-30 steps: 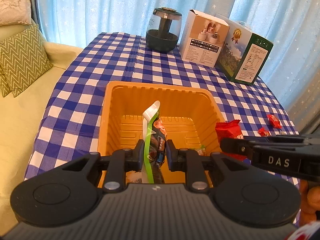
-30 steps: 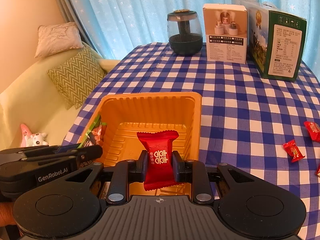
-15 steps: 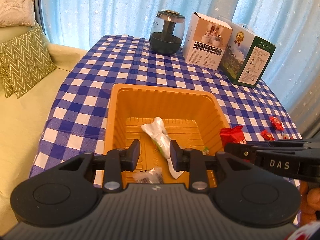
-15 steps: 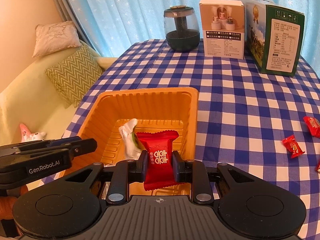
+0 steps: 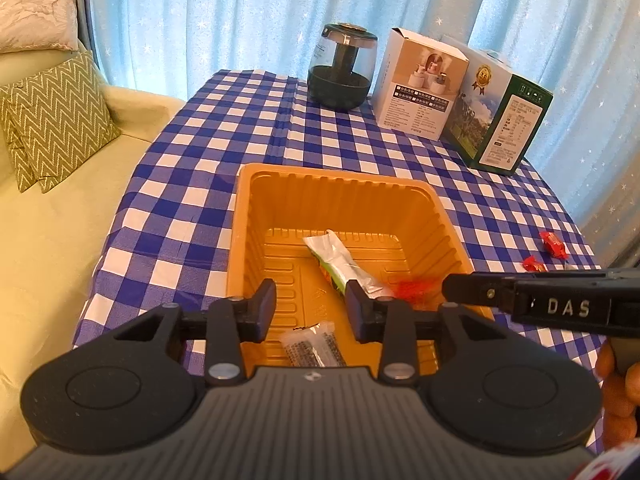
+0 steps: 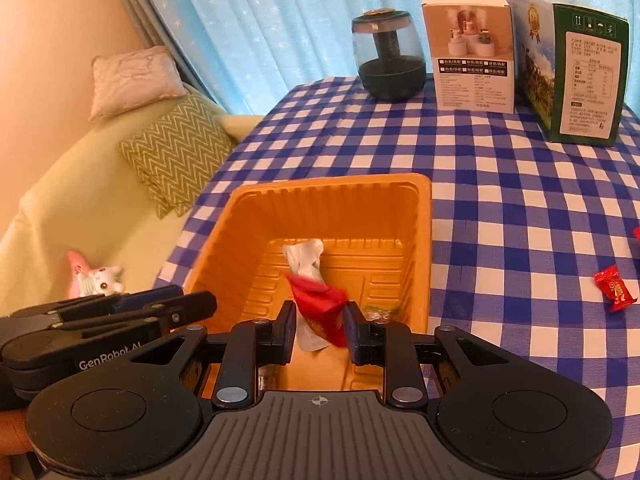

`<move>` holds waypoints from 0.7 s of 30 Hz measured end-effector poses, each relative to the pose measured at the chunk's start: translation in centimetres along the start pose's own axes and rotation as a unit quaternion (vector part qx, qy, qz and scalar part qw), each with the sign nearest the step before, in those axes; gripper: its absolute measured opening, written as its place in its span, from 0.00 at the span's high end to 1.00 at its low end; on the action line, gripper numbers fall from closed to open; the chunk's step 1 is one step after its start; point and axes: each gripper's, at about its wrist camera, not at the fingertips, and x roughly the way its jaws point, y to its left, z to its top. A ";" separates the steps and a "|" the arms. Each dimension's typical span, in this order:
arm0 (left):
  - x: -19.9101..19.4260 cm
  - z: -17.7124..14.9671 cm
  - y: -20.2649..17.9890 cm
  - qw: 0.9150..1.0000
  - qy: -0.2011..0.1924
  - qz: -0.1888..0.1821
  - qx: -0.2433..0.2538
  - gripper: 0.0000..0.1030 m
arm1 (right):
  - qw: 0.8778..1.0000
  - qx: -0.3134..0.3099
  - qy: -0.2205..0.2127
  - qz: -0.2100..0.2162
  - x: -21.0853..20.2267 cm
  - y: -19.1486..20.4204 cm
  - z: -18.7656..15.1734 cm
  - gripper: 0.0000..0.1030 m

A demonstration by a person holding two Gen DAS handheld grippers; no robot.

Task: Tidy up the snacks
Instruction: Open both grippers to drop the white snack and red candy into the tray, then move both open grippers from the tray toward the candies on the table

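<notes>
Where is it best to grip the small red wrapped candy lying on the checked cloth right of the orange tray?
Probably across its plump middle, from above: the small red wrapped candy lies flat on the blue-and-white checked tablecloth, its thin twisted ends sticking out.

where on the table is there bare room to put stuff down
Bare cloth between the tray and the jar, also left of the tray. Right edge is crowded with candies; boxes fill the back right.

Two wrist fisheyes, close, angled down, left and right, sharing orange tray, checked table
</notes>
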 end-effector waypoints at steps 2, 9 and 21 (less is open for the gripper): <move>-0.4 -0.1 0.0 1.000 -0.003 0.002 0.002 0.63 | 1.000 0.007 -0.005 -0.006 -0.4 -0.3 0.0 0.60; -1.7 -0.6 -0.8 1.000 -0.008 -0.005 -0.001 0.58 | 0.999 0.026 -0.017 -0.024 -2.7 -1.7 -0.7 0.54; -5.5 -2.2 -4.6 0.999 -0.025 -0.019 0.006 0.45 | 0.996 0.053 -0.031 -0.064 -8.9 -4.1 -3.7 0.54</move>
